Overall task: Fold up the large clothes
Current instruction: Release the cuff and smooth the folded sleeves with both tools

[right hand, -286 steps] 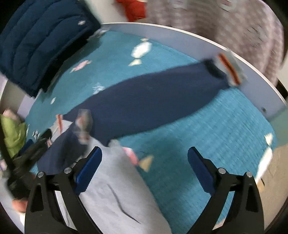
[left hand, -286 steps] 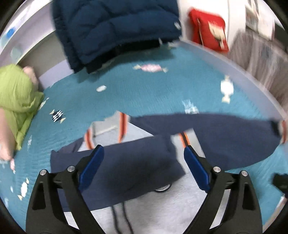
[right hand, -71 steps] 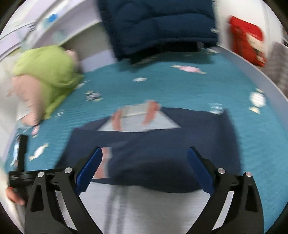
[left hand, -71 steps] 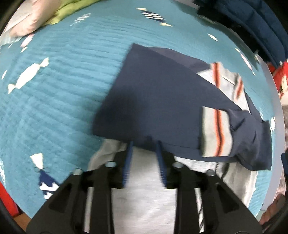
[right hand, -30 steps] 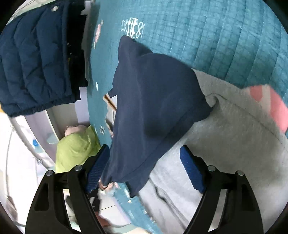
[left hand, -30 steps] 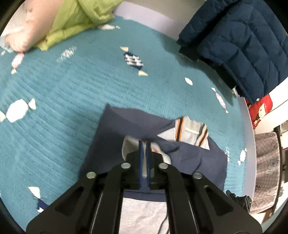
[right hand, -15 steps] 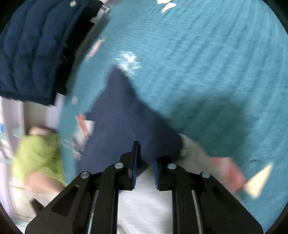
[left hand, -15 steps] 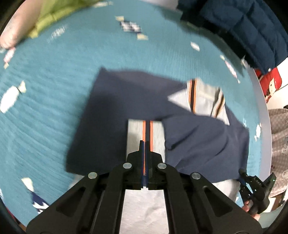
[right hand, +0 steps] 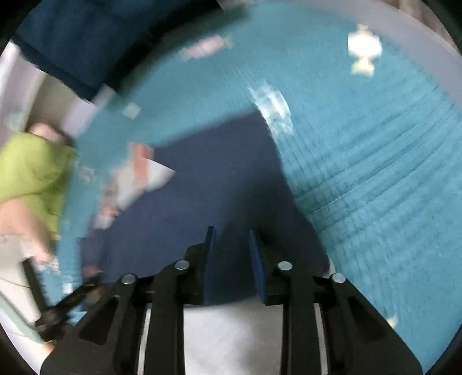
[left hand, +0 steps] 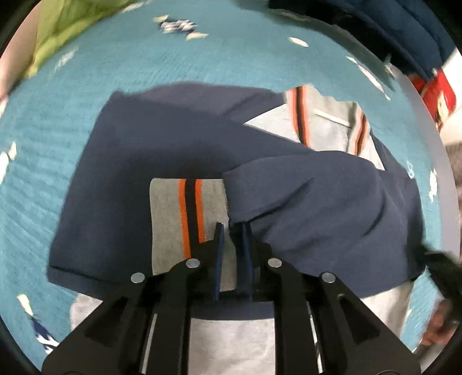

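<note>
A grey sweatshirt with navy sleeves point(left hand: 138, 161) lies on the teal bedspread point(left hand: 86, 72), both sleeves folded across its chest. The grey cuff with orange stripes point(left hand: 187, 219) lies flat on the left sleeve. My left gripper point(left hand: 232, 228) has its jaws a small gap apart over the cuff's right edge, gripping nothing. In the right wrist view the navy sleeve point(right hand: 219, 178) fills the middle. My right gripper point(right hand: 232, 233) is slightly open just above it, holding nothing visible. The grey body point(right hand: 231, 340) shows below.
A dark blue puffer jacket point(left hand: 404, 26) lies at the far edge of the bed. A green and pink bundle point(right hand: 26, 167) sits at the left. A red item point(left hand: 439, 89) stands beyond the bed's white rim. The bedspread continues to the right point(right hand: 375, 173).
My left gripper, which was shut on the striped cuff, has parted its jaws and the cuff now lies flat. My right gripper has also opened a little wider over the navy sleeve.
</note>
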Tool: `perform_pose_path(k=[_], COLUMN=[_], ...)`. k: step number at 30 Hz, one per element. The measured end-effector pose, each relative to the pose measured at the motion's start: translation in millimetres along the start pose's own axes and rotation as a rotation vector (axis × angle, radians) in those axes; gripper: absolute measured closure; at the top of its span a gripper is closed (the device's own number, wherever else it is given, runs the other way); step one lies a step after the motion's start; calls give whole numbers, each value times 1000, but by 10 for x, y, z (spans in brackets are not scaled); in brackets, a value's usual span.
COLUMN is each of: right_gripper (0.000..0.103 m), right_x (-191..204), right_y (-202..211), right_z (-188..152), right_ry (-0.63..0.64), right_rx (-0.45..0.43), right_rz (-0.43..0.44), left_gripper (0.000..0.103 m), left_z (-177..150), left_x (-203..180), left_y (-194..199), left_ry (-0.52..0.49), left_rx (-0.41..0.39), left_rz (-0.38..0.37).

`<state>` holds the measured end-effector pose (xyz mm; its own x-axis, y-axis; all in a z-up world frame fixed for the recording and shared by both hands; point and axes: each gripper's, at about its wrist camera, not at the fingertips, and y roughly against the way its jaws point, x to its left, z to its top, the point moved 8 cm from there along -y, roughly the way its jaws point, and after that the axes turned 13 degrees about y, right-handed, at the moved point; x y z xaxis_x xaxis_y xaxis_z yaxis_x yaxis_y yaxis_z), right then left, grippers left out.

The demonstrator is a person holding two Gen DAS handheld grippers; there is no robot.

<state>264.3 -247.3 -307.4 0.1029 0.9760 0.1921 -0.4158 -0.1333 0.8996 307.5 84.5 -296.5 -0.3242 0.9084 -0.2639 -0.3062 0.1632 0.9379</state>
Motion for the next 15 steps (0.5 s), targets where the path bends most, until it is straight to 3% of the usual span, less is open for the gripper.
perform_pose_path(k=[3,4,5,6,8,10,12,14,15], right_gripper=[103,103,103,97,97,97,97,97,97], right_x=[-176,-210,-213,-134,185,488,847,1072,1113], right_y=[0,28,106,211,427,514,419,215,69], right_z=[116,130,145,175,214,178,127,59,-4], right_ry=[8,-9,-18,1,73,136,175,234,256], right_rx=[-23,-14,-11,-31,-80,-87,-64,-31,-4], right_rz=[-17,-22,-35,-26,48,119,224,224,197], left_gripper=[79,82,95,100,103,103,103,103,103], left_z=[67,96,147,156,130,141,58,-97,-159], left_x=[97,150,265,259,87,-67,-339,-595,-644], left_y=[63,66,54,62,213,377,411,269,164], left_ry=[-7,-23,-49,-75,-106,-130,-149,-176,-193], left_rx=[-19,-43,-76,-72,-42,-90,-79,-45,-35], left_rz=[31,83,218,220,59,35,-50,-92,-75])
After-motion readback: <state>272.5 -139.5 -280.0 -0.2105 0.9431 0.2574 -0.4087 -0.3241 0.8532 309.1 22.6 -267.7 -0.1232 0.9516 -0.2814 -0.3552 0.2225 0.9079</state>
